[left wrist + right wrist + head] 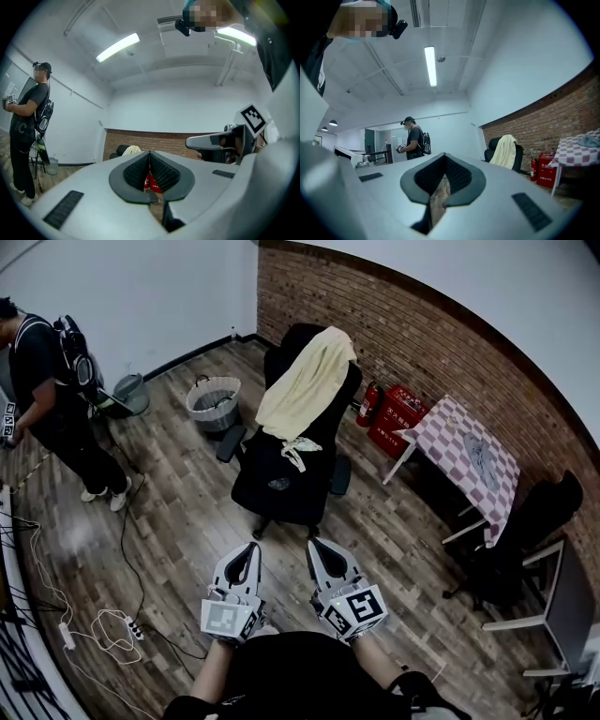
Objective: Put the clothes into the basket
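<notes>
Head view shows me the job has hardly begun. The black office chair point(281, 486) stands in the middle of the wood floor, well ahead of me. Over its backrest hangs a large pale yellow garment point(305, 381), untouched as far as I can judge. The grey laundry basket point(225, 413) sits on the floor just beyond the chair's left side, near the white wall; I can't make out whether anything lies in it. A smaller white cloth point(298, 454) is bunched on the chair's seat.

Closest to me, the left gripper point(251, 547) and the right gripper point(314, 545) point level toward the chair, side by side and well short of it. Both gripper views show the ribbed pads pressed together with nothing between them, so both tongs are clenched and empty.

By my reckoning everything is left: reach the chair, take each piece of clothing, and carry it over to the basket.
</notes>
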